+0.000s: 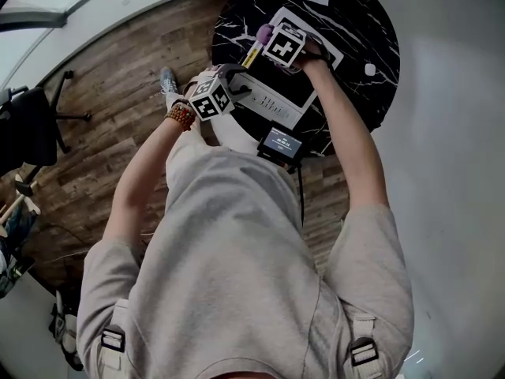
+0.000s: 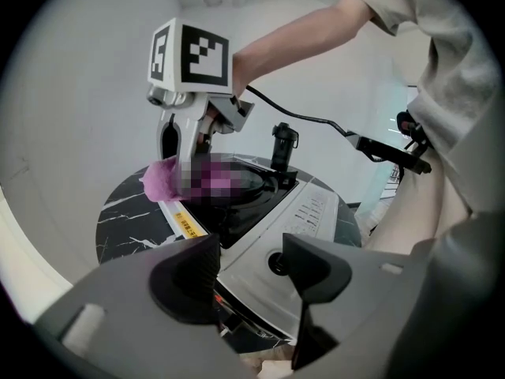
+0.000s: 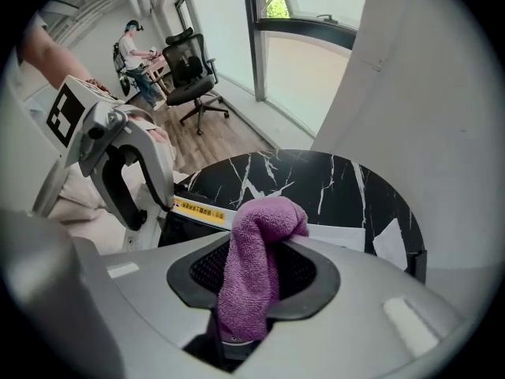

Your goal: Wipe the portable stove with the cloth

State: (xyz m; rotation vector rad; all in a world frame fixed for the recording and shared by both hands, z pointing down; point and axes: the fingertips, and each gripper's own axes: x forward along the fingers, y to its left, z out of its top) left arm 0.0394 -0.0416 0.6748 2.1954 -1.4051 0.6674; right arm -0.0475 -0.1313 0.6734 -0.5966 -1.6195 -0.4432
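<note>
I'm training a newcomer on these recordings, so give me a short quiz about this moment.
1. True or false: the right gripper is shut on the purple cloth.
2. The stove stands on: A) a kitchen counter, B) the round black table, C) a metal cart.
3. Fill in: the jaws of the left gripper stand ____.
Key: 1 true; 2 B; 3 apart.

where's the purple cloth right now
The purple cloth is clamped in the right tongs. In the head view it is at the left edge of the portable stove on the round black table.
</note>
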